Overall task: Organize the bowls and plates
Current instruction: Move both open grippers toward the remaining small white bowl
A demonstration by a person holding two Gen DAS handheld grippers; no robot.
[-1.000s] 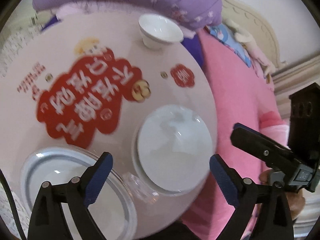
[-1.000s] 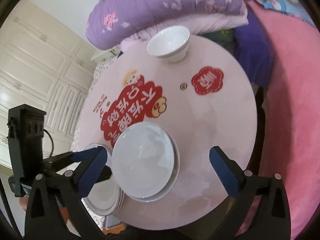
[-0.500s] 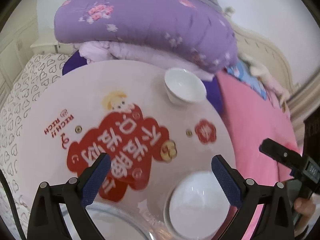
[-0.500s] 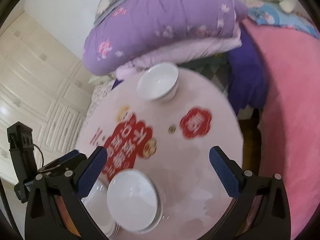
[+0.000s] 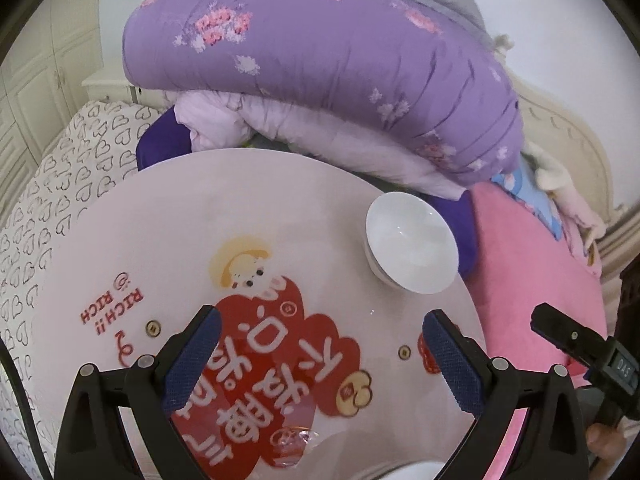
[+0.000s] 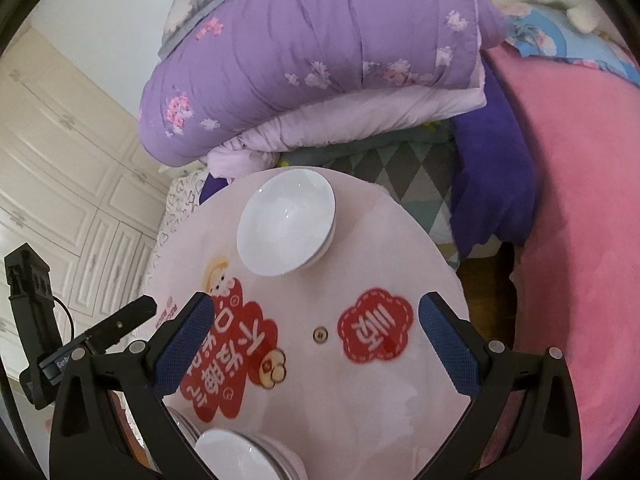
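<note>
A white bowl (image 5: 412,244) (image 6: 286,222) stands upright near the far edge of the round table (image 5: 200,220) (image 6: 400,392), glossy, smooth and round, with nothing visible inside. From the left gripper (image 5: 320,360) it lies ahead of the jaws and toward the right finger's side; from the right gripper (image 6: 316,344) it lies ahead and slightly toward the left finger's side. Neither gripper touches it.

Below the right gripper's jaws, at the near edge of the table, a second white dish (image 6: 230,456) rests on a wider pale plate (image 6: 286,456), both glazed and round; beside them, behind the left finger, the rims of stacked plates (image 6: 186,428) show. In the left wrist view only a sliver of a white rim (image 5: 416,470) and a bit of clear, shiny material (image 5: 294,440) appear under the jaws.

Both grippers stand with jaws spread wide and nothing between them; their fingers are black with blue, dotted pads (image 5: 192,360) (image 6: 182,350).

The tabletop is smooth pale pink with a red cloud-shaped print (image 5: 272,380) (image 6: 228,364) and a small red badge (image 6: 374,326). Beyond it lie a puffy purple floral quilt (image 5: 320,60) (image 6: 312,48), a pink fuzzy blanket (image 5: 532,272) (image 6: 580,220) and a heart-patterned sheet (image 5: 48,192).
</note>
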